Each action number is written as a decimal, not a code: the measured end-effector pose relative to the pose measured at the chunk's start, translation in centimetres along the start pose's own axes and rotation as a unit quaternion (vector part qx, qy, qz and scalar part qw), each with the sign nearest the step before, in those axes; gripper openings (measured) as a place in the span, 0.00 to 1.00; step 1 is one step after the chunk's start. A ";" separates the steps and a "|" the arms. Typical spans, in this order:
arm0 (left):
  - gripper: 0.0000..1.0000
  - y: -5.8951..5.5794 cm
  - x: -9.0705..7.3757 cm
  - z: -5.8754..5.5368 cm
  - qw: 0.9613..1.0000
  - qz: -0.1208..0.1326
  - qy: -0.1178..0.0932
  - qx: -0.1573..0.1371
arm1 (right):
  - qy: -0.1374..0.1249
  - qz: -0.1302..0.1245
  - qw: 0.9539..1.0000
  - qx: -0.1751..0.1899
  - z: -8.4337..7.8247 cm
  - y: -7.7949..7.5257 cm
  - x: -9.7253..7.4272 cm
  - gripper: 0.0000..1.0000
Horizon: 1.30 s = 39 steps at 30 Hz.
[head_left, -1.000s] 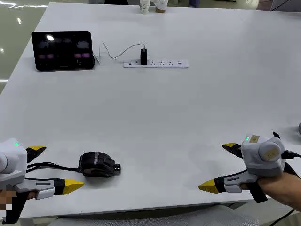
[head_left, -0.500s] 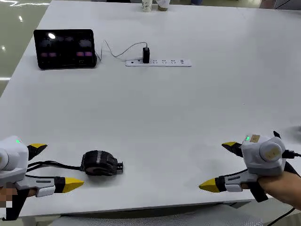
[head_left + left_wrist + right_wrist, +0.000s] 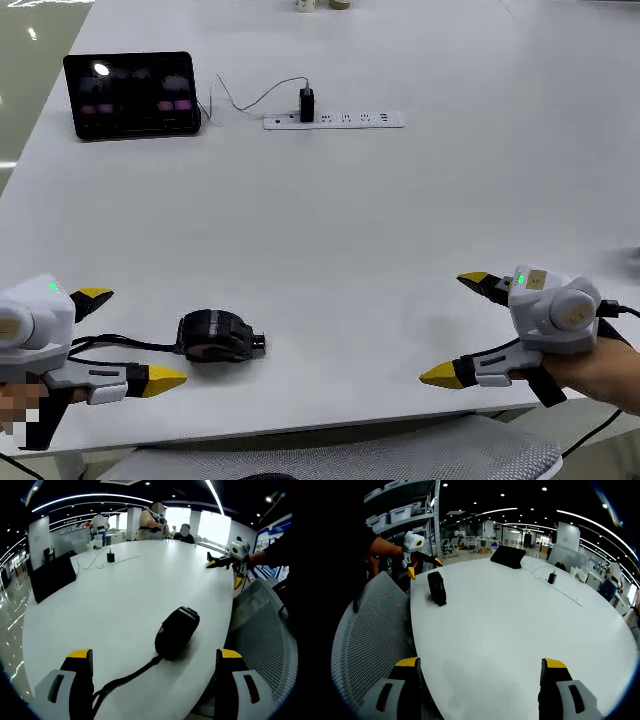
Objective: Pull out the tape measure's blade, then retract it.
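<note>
Since both grippers hover at the table's near edge gripping nothing, the task looks not yet begun. Nearest of all, a mesh chair (image 3: 400,462) shows below that edge. The left gripper (image 3: 138,337) sits by the near left corner, jaws spread wide. The right gripper (image 3: 451,328) sits toward the near right corner, likewise spread and empty.

The tape measure (image 3: 218,336) lies on the table (image 3: 330,230) close to the near edge, just beside the left gripper's tips and well apart from the right one. Its strap (image 3: 115,347) trails left and, in the left gripper view, runs loosely between the left jaws without being pinched. The long axis of the case runs along the near edge. A small tab on its right end, probably the blade hook (image 3: 258,345), points toward the right gripper.

The left gripper is therefore the nearer one, with the case straight ahead of it, and it seems placed to close on the case. The right gripper would then have to travel along the edge to pinch the hook and draw the blade rightward. Catching the strap instead of the case would likely leave the body free to slide.

Farther back, a power strip (image 3: 333,120) with a charger (image 3: 307,104) lies mid-table, and a tablet (image 3: 130,95) stands toward the far left corner.
</note>
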State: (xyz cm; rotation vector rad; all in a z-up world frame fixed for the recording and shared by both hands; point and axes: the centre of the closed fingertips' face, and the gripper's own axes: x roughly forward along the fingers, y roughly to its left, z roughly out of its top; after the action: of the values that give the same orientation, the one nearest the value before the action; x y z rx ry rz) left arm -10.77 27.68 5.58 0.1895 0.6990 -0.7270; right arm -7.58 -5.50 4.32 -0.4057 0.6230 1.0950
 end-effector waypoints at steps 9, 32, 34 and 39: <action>0.99 -0.6 0.5 0.3 0.998 -0.023 0.018 0.048 | 0.003 0.020 1.000 -0.003 1.1 0.9 1.6 0.99; 0.98 -2.3 2.2 1.3 0.991 -0.072 0.036 0.107 | 0.009 0.082 0.996 -0.042 4.7 3.4 4.5 0.99; 0.97 -2.2 2.4 1.1 0.989 -0.075 0.043 0.120 | 0.007 0.087 0.995 -0.043 5.0 3.5 4.9 0.99; 0.98 -2.7 2.8 1.0 0.986 -0.088 0.050 0.132 | 0.005 0.095 0.994 -0.051 6.0 3.9 5.9 0.99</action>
State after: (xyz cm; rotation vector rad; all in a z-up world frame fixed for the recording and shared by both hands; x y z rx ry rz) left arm -10.54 23.68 4.74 0.4118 0.7199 -0.9849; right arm -7.73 3.76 5.09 -0.4481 0.6257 1.3104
